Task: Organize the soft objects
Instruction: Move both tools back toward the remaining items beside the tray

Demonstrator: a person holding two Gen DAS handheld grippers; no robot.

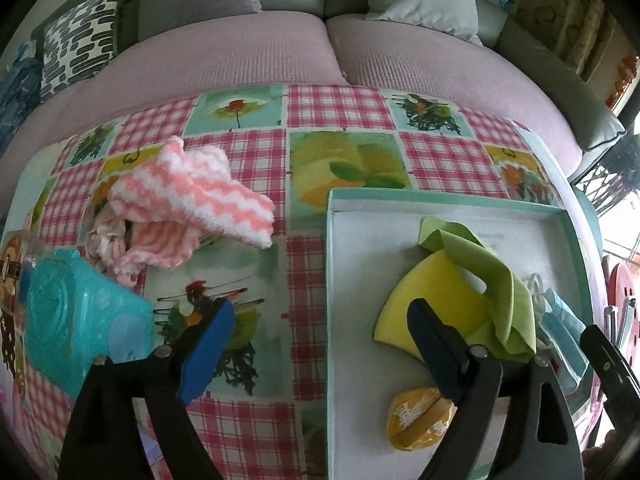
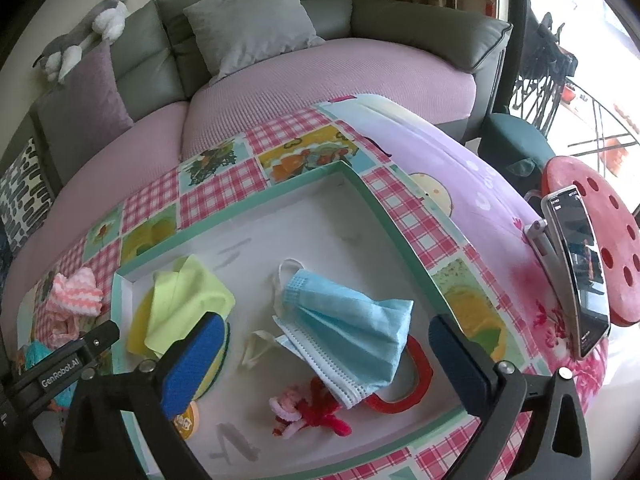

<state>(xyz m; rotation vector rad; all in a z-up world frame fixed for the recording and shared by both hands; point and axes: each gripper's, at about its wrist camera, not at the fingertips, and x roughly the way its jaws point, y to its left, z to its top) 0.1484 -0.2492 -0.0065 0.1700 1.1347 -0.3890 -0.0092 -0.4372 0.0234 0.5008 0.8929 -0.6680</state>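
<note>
Turquoise moulded plastic case (image 1: pixel 76 328): far left on the bench's pink-checked patchwork cloth (image 1: pixel 256 412).
Pink-and-white zigzag knitted cloth (image 1: pixel 192 200): heaped beside the case, outside the tray; long axis slants from upper left down to lower right.
Left gripper (image 1: pixel 320 348): jaws spread wide, nothing between them, touching nothing; one blue pad over the cloth, the other over the tray's left part.
Shallow white cardboard tray with mint-green rim (image 1: pixel 330 264): right of centre on the bench.
Yellow foam sponge (image 1: pixel 416 300): in the tray's left part, a lime-green microfibre cloth (image 1: pixel 492 276) draped over its right edge.
Yellow round disc (image 1: pixel 420 420): near corner of the tray.
Right gripper (image 2: pixel 324 354): jaws at their widest, empty, poised over the mask without pressing it.
Light-blue pleated face mask (image 2: pixel 352 320): mid-tray, long axis running upper left to lower right, lower end lying over a red ring (image 2: pixel 416 380).
Pink-and-red fuzzy tangle (image 2: pixel 308 412): beside the mask's lower end.
</note>
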